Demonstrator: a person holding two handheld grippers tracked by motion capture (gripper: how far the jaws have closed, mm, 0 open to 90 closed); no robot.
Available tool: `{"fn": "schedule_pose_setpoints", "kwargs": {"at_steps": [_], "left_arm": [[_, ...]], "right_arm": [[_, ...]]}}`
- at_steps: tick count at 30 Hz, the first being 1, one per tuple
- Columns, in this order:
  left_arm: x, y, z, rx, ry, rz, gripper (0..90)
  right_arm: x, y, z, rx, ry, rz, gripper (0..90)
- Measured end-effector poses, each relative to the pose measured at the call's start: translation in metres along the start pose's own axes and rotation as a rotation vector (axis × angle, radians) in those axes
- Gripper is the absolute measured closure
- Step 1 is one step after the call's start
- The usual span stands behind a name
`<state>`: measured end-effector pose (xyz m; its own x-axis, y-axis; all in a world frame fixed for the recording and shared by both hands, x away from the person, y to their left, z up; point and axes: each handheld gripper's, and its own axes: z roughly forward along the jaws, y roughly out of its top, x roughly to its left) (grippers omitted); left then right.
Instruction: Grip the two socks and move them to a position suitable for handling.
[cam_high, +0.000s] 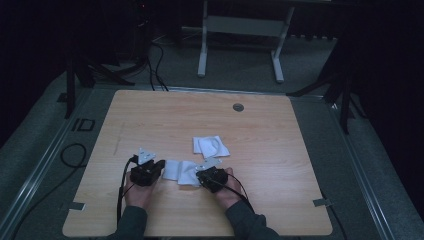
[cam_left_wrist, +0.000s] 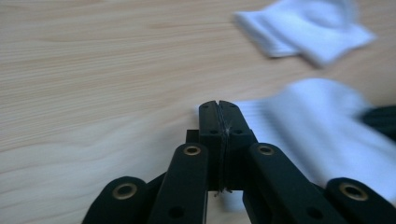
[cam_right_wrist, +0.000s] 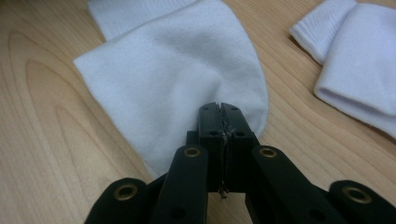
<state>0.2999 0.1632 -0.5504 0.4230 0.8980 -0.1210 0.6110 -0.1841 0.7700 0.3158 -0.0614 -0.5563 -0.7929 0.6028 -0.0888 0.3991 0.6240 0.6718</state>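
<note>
wooden bench (cam_high: 260, 125): white sock (cam_high: 181, 171) lies between left hand-held gripper (cam_high: 159, 166) and right hand-held gripper (cam_high: 200, 176), both closed, each pinching a sock end; second sock (cam_high: 210, 146) just beyond.

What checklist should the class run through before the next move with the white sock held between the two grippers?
1. Left gripper jaws shut: ok.
2. Left jaws actually pinching the nearer white fabric sock: cannot tell; its edge lies at the tips, blurred.
3. Right gripper jaws shut: ok.
4. Right jaws gripping that sock's edge: cannot tell; the sock lies just past the closed tips.
5. Second folded white sock lies apart from the nearer one: ok.
6. Both socks on the light wooden table, away from its edges: ok.
</note>
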Motion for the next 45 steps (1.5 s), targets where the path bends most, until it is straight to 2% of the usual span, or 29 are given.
{"fn": "schedule_pose_setpoints", "kwargs": {"at_steps": [4,7,11,14,17,21,22,24,25,27,33,39,45], "left_arm": [[-0.008,-0.005,0.017,0.076,0.028,0.04,89.3],[-0.008,-0.005,0.018,0.061,0.03,0.027,89.5],[-0.011,-0.005,0.018,0.066,0.051,0.039,89.6],[-0.011,-0.004,0.018,0.069,0.049,0.034,89.6],[-0.012,-0.004,0.018,0.07,0.053,0.037,89.6],[-0.012,-0.005,0.018,0.066,0.056,0.04,89.6],[-0.012,-0.005,0.018,0.068,0.057,0.044,89.6],[-0.012,-0.005,0.018,0.068,0.058,0.049,89.6],[-0.012,-0.005,0.018,0.068,0.059,0.048,89.6],[-0.012,-0.005,0.018,0.069,0.059,0.051,89.6],[-0.014,-0.004,0.018,0.073,0.069,0.063,89.6],[-0.014,-0.005,0.018,0.074,0.069,0.064,89.6],[-0.017,-0.005,0.018,0.075,0.086,0.083,89.6]], "right_arm": [[0.0,0.001,0.001,-0.002,0.001,0.015,87.3],[-0.003,0.001,-0.001,-0.003,0.006,0.016,80.4],[-0.013,0.002,-0.014,-0.058,0.0,0.077,74.1],[-0.023,0.004,-0.019,-0.065,0.0,0.126,67.0],[-0.026,0.003,-0.018,-0.056,0.033,0.155,62.7],[-0.023,0.003,-0.006,-0.024,0.092,0.193,57.6],[-0.023,0.003,-0.002,-0.015,0.095,0.198,59.4],[-0.023,0.002,0.0,-0.012,0.11,0.205,74.0],[-0.022,0.002,-0.001,-0.009,0.101,0.195,81.2],[-0.021,0.003,-0.007,-0.025,0.085,0.185,86.9],[-0.024,0.001,-0.031,-0.058,0.07,0.158,87.7],[-0.028,-0.014,-0.056,-0.064,0.046,0.125,87.7],[-0.04,-0.03,-0.077,-0.073,0.004,0.139,87.7]]}}
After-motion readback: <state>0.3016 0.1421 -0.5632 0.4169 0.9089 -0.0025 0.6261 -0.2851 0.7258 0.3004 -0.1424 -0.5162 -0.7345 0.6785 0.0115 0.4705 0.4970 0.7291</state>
